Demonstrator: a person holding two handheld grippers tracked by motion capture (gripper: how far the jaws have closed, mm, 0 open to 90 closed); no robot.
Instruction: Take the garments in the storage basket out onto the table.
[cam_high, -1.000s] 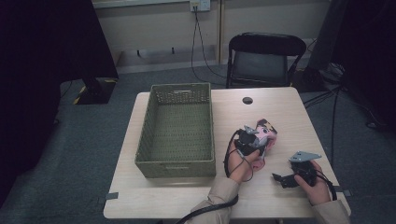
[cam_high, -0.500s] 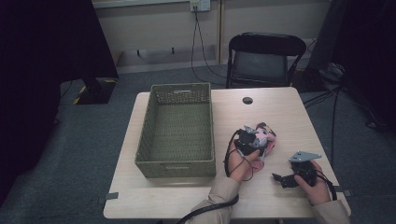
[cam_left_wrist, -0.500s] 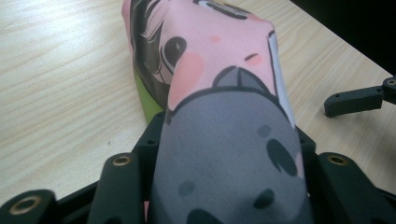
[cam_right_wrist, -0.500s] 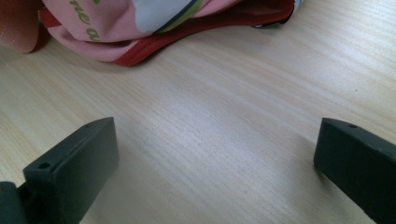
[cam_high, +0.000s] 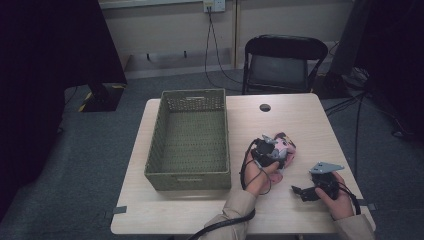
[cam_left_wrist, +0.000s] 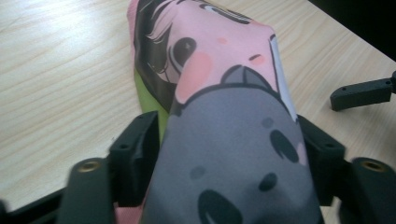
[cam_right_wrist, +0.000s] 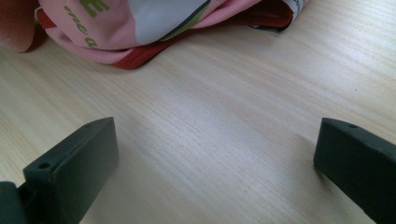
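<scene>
Left claw (cam_high: 274, 150) is down over the pink printed cloth (cam_left_wrist: 219, 70) on the bench (cam_high: 300, 125), jaws just opening, cloth bulging between them, apparently not pinched. Right claw (cam_right_wrist: 215, 154) rests alongside, wide open and empty. The green basket (cam_high: 165, 140) sits empty, so I'd say the cloth's move is still ahead.

Green basket (cam_high: 190, 145) on table (cam_high: 300, 120); black chair (cam_high: 282, 62) behind.
</scene>
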